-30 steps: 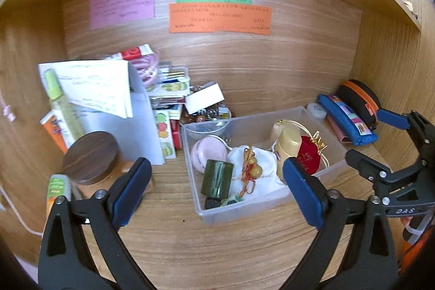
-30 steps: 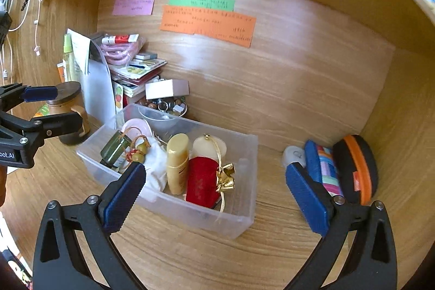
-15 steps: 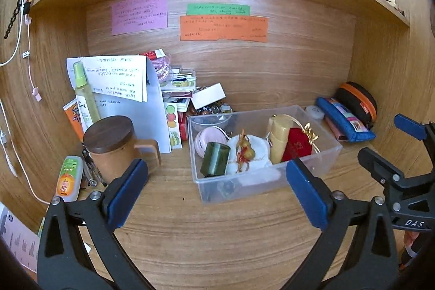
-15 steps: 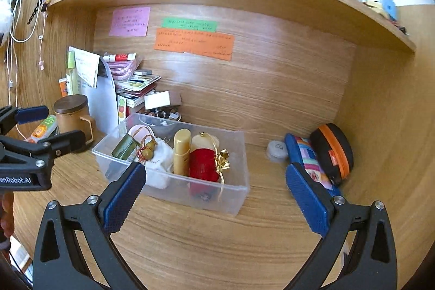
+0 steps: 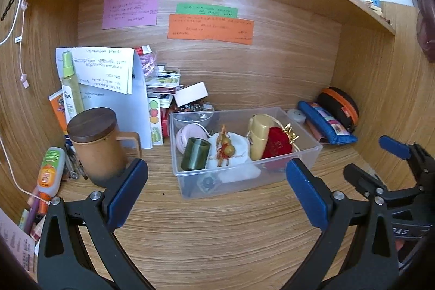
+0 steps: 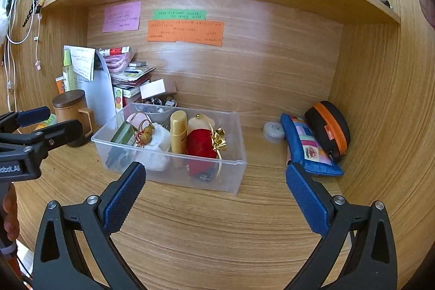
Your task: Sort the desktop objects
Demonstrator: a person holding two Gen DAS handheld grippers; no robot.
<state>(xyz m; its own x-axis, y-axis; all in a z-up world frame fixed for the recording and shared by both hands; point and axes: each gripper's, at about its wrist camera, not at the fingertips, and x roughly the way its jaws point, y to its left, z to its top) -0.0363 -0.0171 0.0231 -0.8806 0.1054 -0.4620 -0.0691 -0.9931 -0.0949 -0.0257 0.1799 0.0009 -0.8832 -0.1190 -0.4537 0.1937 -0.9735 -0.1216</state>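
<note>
A clear plastic bin (image 5: 310, 151) (image 6: 239, 162) sits mid-desk holding a green jar (image 5: 195, 154), a white pouch with gold gourds (image 5: 227, 150), a gold bottle (image 5: 259, 136) (image 6: 178, 131) and a red pouch (image 5: 277, 143) (image 6: 201, 143). My left gripper (image 5: 216, 193) is open and empty, in front of the bin; it also shows at the left edge of the right wrist view (image 6: 40, 124). My right gripper (image 6: 214, 193) is open and empty, in front of the bin; it also shows in the left wrist view (image 5: 380, 156).
A brown lidded mug (image 5: 95, 143), papers (image 5: 108, 72), a spray bottle (image 5: 69, 83) and stacked books (image 5: 163, 83) crowd the left. A blue pencil case (image 5: 326, 124) and a black-orange case (image 5: 339, 105) lie at the right wall. Sticky notes (image 5: 209, 29) hang on the back panel.
Both grippers have pulled back from the bin, so more of the desk and the shelf above shows. Nothing on the desk moved.
</note>
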